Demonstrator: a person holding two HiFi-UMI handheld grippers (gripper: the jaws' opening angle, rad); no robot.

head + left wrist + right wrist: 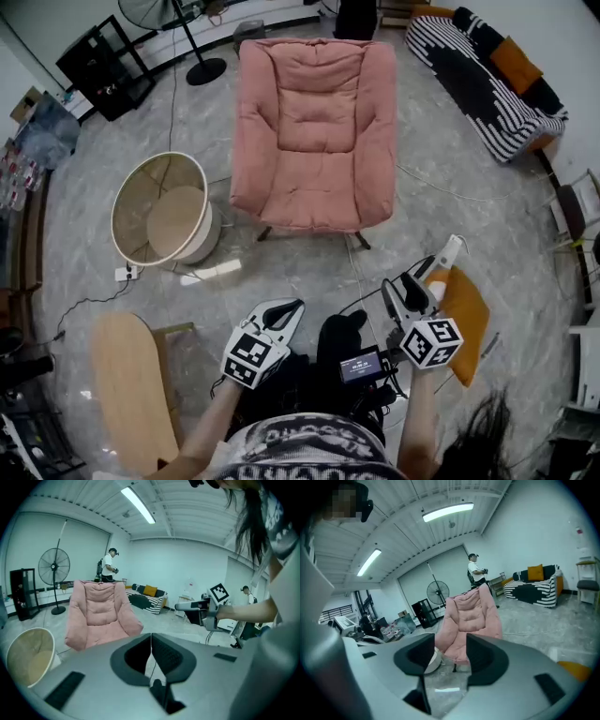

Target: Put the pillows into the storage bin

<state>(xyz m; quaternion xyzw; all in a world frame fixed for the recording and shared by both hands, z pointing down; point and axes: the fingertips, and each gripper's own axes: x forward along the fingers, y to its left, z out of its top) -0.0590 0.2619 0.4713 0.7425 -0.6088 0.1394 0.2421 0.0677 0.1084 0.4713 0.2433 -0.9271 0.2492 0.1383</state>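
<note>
Grey floor (300, 267) holds a pink chair (314, 131) at 12 o'clock and a storage bin (159, 211) at 9. The left tool (284, 312) is pressed together; the right tool (422, 274) is spread and empty, with an orange pillow (466, 314) at 4.

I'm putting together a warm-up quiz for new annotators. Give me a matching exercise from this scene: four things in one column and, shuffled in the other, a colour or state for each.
Things:
1. armchair
2. sofa
3. pillow on the floor
4. left tool

Colour or state:
A. orange
B. jaws together
C. pink
D. black-and-white stripes

Pairs: 1-C, 2-D, 3-A, 4-B
</note>
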